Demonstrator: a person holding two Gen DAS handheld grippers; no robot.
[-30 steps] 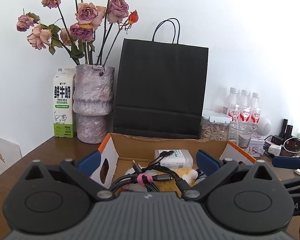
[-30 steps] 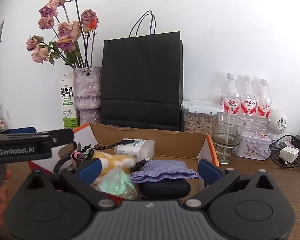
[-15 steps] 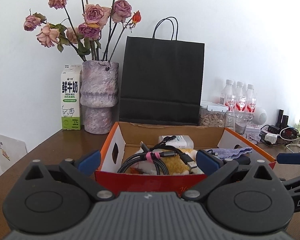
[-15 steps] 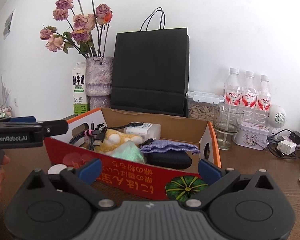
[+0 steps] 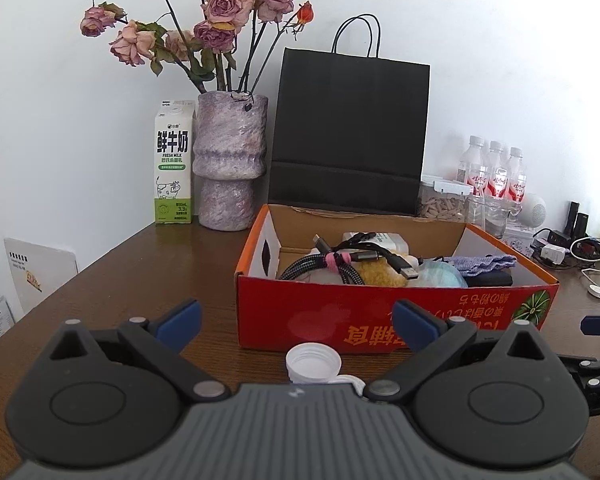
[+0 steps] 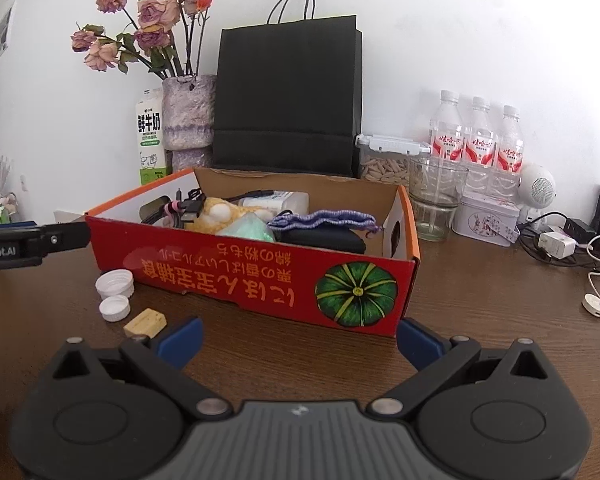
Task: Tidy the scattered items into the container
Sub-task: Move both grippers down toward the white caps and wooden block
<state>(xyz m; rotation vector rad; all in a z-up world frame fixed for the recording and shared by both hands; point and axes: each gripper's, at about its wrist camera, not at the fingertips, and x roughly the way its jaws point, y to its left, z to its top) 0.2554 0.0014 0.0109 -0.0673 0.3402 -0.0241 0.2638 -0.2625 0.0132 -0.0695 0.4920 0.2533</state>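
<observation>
- Both pairs of jaws stand spread wide with nothing between them: the left gripper (image 5: 296, 320) and the right gripper (image 6: 298, 336) each hang empty above the brown table (image 6: 500, 320).
- Red cardboard box (image 6: 236, 268) sits ahead of both grippers, near its front wall, not touching either.
- Inside the box lie a braided cable bundle (image 5: 332, 264), a yellow plush toy (image 6: 220, 214), a pale green packet (image 6: 248, 228), a purple knitted pouch (image 6: 324, 220) on a black case (image 6: 324, 240), and a white pack (image 6: 280, 200) at the back.
- Outside the box, a large white cap (image 5: 313, 362) lies on the table just in front of the red wall, between the left gripper's fingers and low in its view.
- A smaller white cap (image 6: 115, 307) and a tan block (image 6: 145, 322) lie beside it; the block is just beside the right gripper's left finger (image 6: 180, 338).
- Behind the box stand a black paper bag (image 5: 348, 136), a vase of dried roses (image 5: 230, 164) and a milk carton (image 5: 173, 164).
</observation>
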